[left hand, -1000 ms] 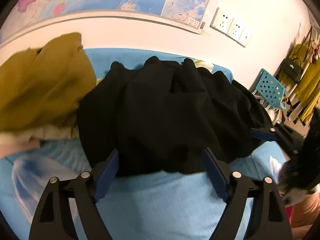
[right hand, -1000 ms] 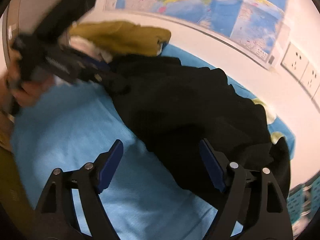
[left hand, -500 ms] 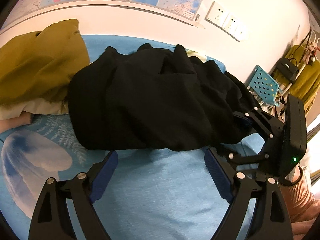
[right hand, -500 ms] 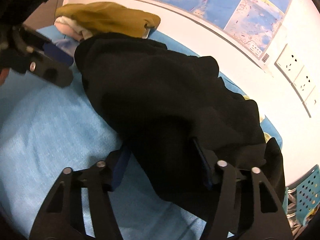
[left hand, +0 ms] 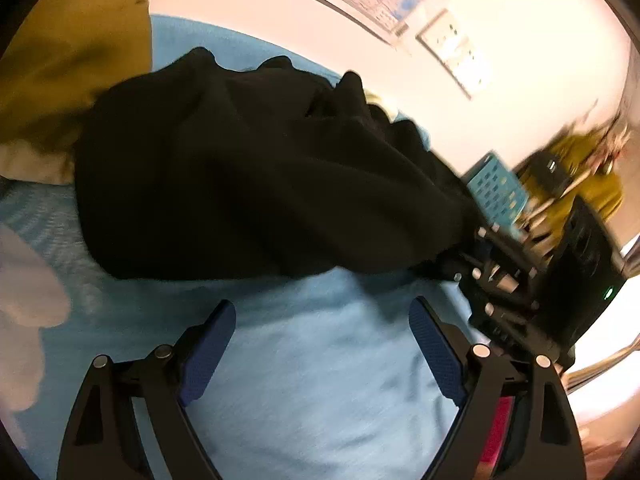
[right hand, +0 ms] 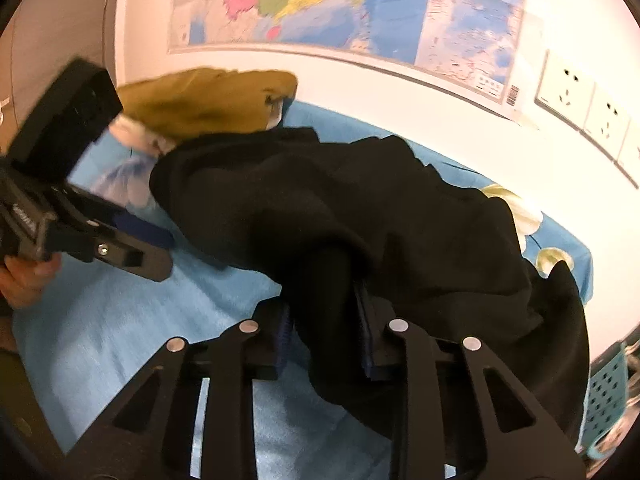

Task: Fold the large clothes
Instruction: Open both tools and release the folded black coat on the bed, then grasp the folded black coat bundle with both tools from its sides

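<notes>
A large black garment (left hand: 260, 176) lies crumpled on the blue bed sheet (left hand: 320, 380); it also fills the middle of the right wrist view (right hand: 360, 216). My right gripper (right hand: 324, 320) is shut on a bunched fold at the garment's near edge; it also shows in the left wrist view (left hand: 476, 264) at the garment's right end. My left gripper (left hand: 320, 344) is open and empty over bare sheet, just short of the garment's near edge. It also shows in the right wrist view (right hand: 136, 236), left of the garment.
A mustard-yellow garment (right hand: 208, 100) lies piled on pale clothes at the far left of the bed. A wall with a map (right hand: 340, 4) and sockets (right hand: 568, 88) runs behind the bed. A blue perforated basket (left hand: 500, 196) stands off the bed's right end.
My right gripper has closed on a fold of the black garment. My left gripper has drawn back from the garment and stays open.
</notes>
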